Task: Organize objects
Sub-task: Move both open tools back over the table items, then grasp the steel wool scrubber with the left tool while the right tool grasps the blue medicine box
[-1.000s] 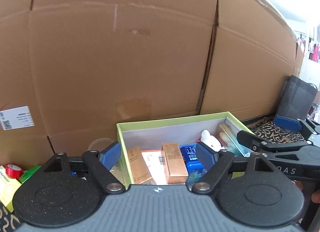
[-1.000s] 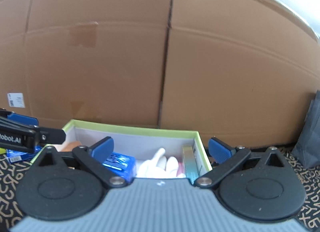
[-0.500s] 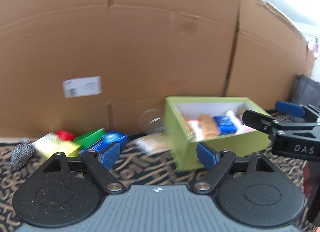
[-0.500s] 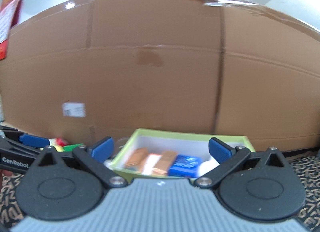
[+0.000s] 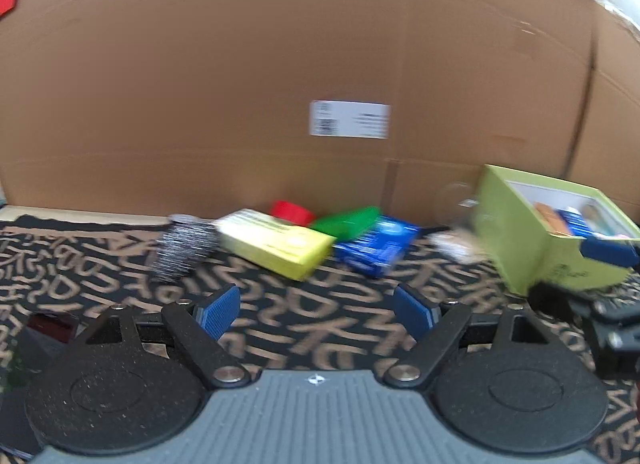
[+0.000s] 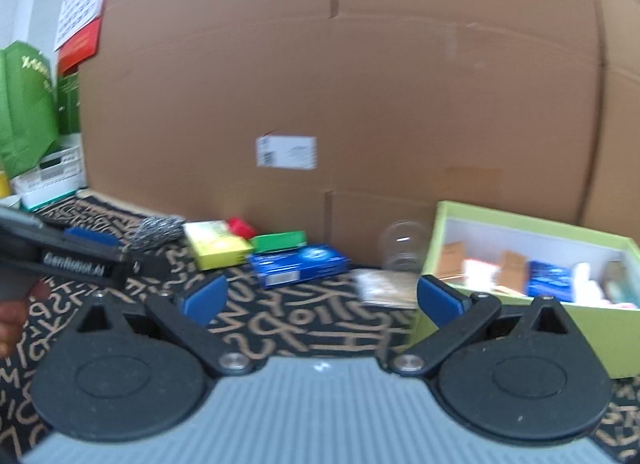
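Progress looks partial, judging from how things lie now. Biggest first: cardboard wall (image 6: 360,84) fills the background, patterned mat (image 6: 288,328) covers the floor in front of it.

Green box (image 6: 520,328) sits at 3 o'clock in the right wrist view and already holds several small packs: tan cartons, a blue pack, something white. That part reads as done.

Still loose on the mat, in a row along the wall from 9 to 12 o'clock of the same view:
- yellow box (image 6: 214,250)
- blue box (image 6: 298,264), just right of the yellow one
- green pack (image 6: 280,241) behind the blue box
- grey scrubber (image 6: 156,230) at the left end
- clear cup (image 6: 402,242), just beside the green box
- pale packet (image 6: 384,284) in front of the cup
- red item (image 6: 240,226) behind the yellow box, too blurred to identify

So roughly seven things left to box.

Left gripper (image 5: 318,304): jaws wide apart, nothing between them, pointed at the mat short of the row. Right gripper (image 6: 320,296): jaws also spread, empty. Neither touches anything yet.
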Motion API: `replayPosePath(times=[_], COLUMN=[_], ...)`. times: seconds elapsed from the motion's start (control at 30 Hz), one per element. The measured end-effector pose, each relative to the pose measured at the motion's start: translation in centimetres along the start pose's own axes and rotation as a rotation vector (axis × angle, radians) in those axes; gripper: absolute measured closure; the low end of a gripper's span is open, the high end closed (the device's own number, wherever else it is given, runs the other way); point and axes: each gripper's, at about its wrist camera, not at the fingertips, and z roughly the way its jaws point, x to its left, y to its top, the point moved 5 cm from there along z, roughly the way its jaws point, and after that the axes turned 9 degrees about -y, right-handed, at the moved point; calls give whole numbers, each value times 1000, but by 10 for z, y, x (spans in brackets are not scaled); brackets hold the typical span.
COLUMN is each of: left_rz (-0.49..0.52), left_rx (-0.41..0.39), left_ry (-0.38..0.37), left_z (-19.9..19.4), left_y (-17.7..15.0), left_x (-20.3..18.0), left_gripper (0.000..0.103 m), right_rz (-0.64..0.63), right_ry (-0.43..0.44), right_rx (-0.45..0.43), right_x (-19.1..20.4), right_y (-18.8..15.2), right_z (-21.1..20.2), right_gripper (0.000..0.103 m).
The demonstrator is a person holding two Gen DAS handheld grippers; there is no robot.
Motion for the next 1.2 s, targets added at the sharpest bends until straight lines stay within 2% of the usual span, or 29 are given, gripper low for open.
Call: replayPosePath(times=[0.3,0.5,0.63,0.73,0.77,0.83,0.87,0.9,0.97,1.13,1.2], left_rz=[-69,-38,-29,-34,-42,-21,-7,-7,-21,-1,26], left_rx=[45,98,119,145,160,154,156,159,166,181,178], left_ry=[115,152,152,130,119,129,126,116,80,-41,-63], left_z=[39,76,90,97,99,98,96,93,85,54,44], left_y=[6,12,15,15,13,12,11,10,5,-17,-26], left_x=[78,104,115,119,120,118,115,112,103,64,50], left_gripper=[16,16,20,42,56,66,68,71,72,72,69], right_rz=[-18,-42,-75,-34,-20,11,34,64,119,68,95], right_ry=[43,39,26,35,29,-3,-22,-38,-19,-131,-123], right_rx=[83,141,196,238,254,272,276,280,297,276,265], right_x=[54,74,78,77,76,70,63,55,40,21,14], right_y=[-1,-1,-4,-5,-5,-4,-3,-3,-8,-21,-22], right_z=[59,112,147,171,178,187,190,190,184,152,141], right_gripper=[0,0,7,8,7,9,16,17,17,17,16])
